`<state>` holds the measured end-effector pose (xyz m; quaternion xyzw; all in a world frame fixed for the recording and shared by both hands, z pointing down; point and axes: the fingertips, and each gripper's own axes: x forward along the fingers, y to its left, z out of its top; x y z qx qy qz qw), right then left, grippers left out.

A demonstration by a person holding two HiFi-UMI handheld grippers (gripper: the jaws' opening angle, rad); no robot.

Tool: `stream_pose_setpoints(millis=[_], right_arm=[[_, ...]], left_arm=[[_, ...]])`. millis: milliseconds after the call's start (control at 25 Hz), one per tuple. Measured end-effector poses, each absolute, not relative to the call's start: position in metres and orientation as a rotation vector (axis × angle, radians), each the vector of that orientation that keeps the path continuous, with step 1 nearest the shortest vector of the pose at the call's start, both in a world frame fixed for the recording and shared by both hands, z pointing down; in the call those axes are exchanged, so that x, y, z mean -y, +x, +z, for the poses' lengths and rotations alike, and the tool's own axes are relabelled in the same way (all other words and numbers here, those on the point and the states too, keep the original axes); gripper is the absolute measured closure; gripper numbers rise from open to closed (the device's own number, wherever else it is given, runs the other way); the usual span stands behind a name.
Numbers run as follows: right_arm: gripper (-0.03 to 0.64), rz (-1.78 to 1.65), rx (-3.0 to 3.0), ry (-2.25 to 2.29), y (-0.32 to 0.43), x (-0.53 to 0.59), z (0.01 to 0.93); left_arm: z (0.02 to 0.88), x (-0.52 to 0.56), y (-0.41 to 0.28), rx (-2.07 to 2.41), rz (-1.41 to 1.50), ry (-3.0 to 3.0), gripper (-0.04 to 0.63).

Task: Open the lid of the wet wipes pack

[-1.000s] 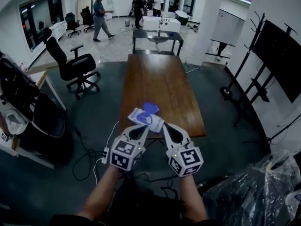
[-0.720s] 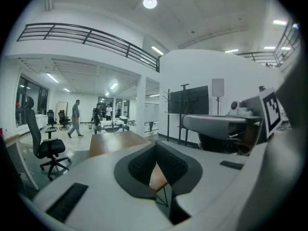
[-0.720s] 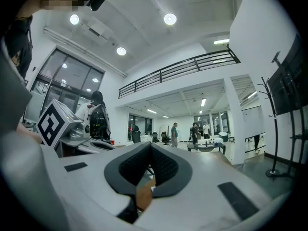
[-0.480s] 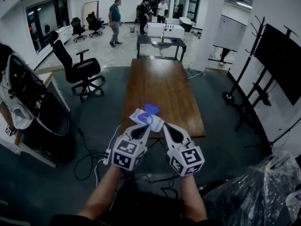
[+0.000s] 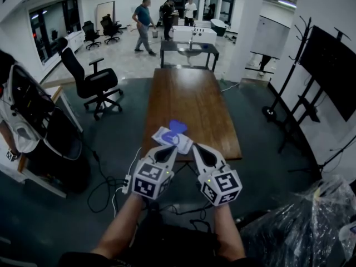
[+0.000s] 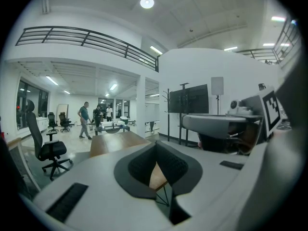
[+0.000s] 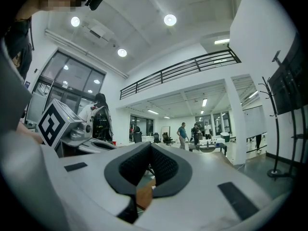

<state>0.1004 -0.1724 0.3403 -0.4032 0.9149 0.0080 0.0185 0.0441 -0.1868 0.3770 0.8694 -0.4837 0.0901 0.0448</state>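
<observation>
The wet wipes pack [image 5: 168, 138], white with blue print, lies on the near end of the long brown table [image 5: 189, 102] in the head view. Its blue lid [image 5: 178, 127] stands flipped up at the far side of the pack. My left gripper [image 5: 170, 150] and right gripper [image 5: 195, 148] point at the pack's near edge, one at each side; I cannot tell if they touch it. Both are shut with nothing between the pads. The left gripper view [image 6: 156, 152] and the right gripper view [image 7: 150, 150] show closed jaws and the room beyond, not the pack.
A black office chair [image 5: 92, 82] stands left of the table. Cables and a power strip [image 5: 125, 183] lie on the floor below my hands. A plastic-wrapped heap [image 5: 303, 227] sits at lower right; a screen on a stand [image 5: 328, 65] is at right. People walk at the back [image 5: 144, 18].
Both grippers hold nearly the same place at the pack's near edge. A person in the background has walked to the right.
</observation>
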Motion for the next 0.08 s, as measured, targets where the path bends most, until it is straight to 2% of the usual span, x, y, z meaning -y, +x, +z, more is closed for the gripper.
stream_pose_setpoints(millis=[80], right_arm=[[0.606, 0.017, -2.833, -1.265, 0.1012, 0.1724, 0.3421]], left_arm=[[0.3780, 0.1867, 0.0436, 1.477, 0.278, 2.660, 0.589]])
